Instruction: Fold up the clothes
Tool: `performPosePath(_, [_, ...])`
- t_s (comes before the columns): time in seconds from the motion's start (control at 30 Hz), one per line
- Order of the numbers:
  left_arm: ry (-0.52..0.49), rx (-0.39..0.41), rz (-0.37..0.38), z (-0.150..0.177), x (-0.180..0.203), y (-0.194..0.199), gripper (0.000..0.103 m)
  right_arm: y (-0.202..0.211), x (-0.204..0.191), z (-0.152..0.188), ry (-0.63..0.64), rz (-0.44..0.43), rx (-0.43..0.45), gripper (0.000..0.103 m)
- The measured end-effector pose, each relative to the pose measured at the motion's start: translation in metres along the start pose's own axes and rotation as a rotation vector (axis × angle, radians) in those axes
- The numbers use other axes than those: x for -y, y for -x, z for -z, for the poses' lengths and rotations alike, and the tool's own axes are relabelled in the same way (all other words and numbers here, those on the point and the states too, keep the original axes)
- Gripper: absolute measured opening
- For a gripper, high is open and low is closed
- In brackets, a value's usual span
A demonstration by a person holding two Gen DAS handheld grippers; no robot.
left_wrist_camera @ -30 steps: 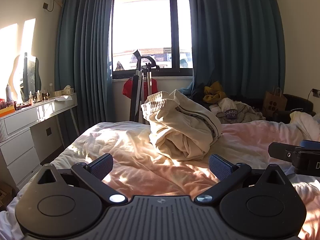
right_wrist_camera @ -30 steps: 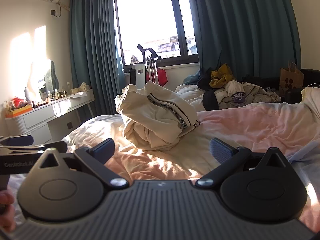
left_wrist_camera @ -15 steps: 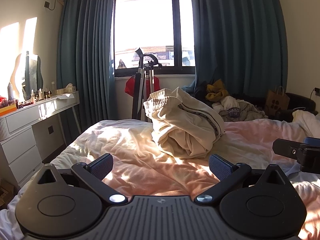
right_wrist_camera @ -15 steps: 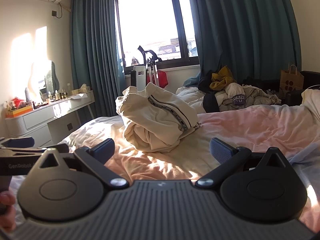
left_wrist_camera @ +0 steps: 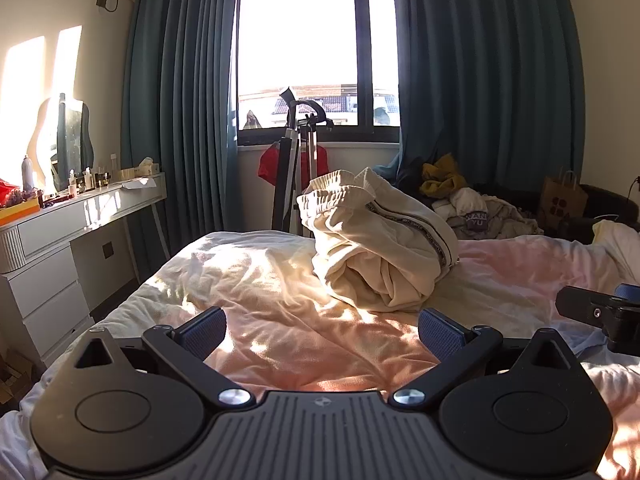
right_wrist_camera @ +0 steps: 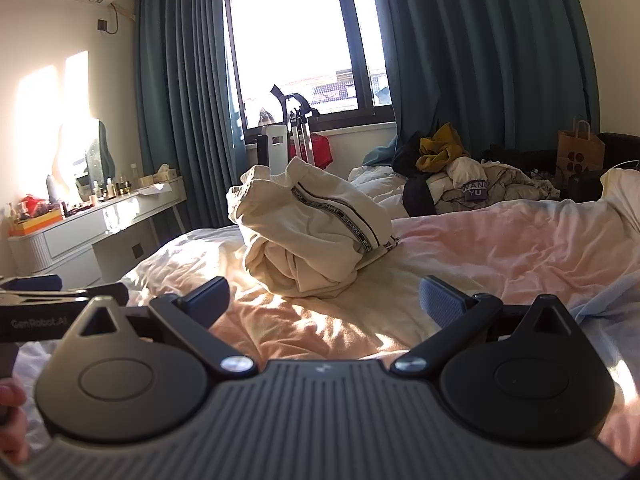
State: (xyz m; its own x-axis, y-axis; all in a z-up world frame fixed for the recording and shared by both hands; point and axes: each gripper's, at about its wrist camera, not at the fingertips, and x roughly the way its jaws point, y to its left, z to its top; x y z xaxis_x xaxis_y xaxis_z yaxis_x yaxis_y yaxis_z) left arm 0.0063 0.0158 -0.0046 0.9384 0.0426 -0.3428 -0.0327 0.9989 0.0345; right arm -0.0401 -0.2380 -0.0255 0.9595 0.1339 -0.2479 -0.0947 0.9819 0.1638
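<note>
A crumpled cream garment point(left_wrist_camera: 376, 240) with a dark lettered stripe lies in a heap on the bed point(left_wrist_camera: 260, 280), a little beyond both grippers. In the right wrist view the same cream garment point(right_wrist_camera: 316, 232) sits ahead and slightly left of centre. My left gripper point(left_wrist_camera: 322, 330) hovers low over the sheet, open, with nothing between its blue pads. My right gripper point(right_wrist_camera: 324, 300) is open too and holds nothing. The right gripper's tip point(left_wrist_camera: 596, 312) shows at the right edge of the left wrist view; the left gripper's side point(right_wrist_camera: 60, 304) shows at the left of the right wrist view.
A pile of other clothes point(left_wrist_camera: 472, 204) lies at the far right by the curtain, next to a brown paper bag point(left_wrist_camera: 562, 200). A white dresser point(left_wrist_camera: 72, 236) with bottles stands along the left wall. A folded rack point(left_wrist_camera: 296, 168) stands under the window. A hand point(right_wrist_camera: 10, 420) shows at bottom left.
Both grippers have risen and tilted slightly, so the cream garment sits lower in each view. Both stay open.
</note>
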Motion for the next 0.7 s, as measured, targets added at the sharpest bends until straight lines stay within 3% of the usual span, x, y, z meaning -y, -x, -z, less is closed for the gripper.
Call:
performPosePath(0.13, [0.028, -0.016, -0.007, -0.002, -0.007, -0.002, 0.103, -0.008, -0.004, -0.012, 0.018, -0.008, 0.002, 0.103])
performPosePath(0.27, [0.081, -0.039, -0.032, -0.004, -0.022, -0.006, 0.103, -0.035, -0.01, -0.051, 0.034, -0.035, 0.026, 0.103])
performPosePath(0.4, [0.134, -0.061, -0.055, -0.007, -0.037, -0.011, 0.103, -0.099, -0.019, -0.099, 0.021, -0.049, 0.002, 0.101])
performPosePath(0.5, [0.178, -0.065, -0.023, -0.006, -0.05, -0.017, 0.103, -0.161, -0.03, -0.127, 0.002, -0.056, -0.022, 0.1])
performPosePath(0.6, [0.208, -0.066, -0.007, -0.001, -0.062, -0.029, 0.103, -0.23, -0.04, -0.148, -0.026, -0.042, -0.058, 0.092])
performPosePath(0.67, [0.225, -0.089, -0.01, 0.004, -0.069, -0.044, 0.103, -0.274, -0.043, -0.156, -0.041, -0.016, -0.087, 0.072])
performPosePath(0.7, [0.237, -0.105, -0.009, 0.007, -0.073, -0.052, 0.103, -0.296, -0.043, -0.157, -0.048, 0.001, -0.105, 0.071])
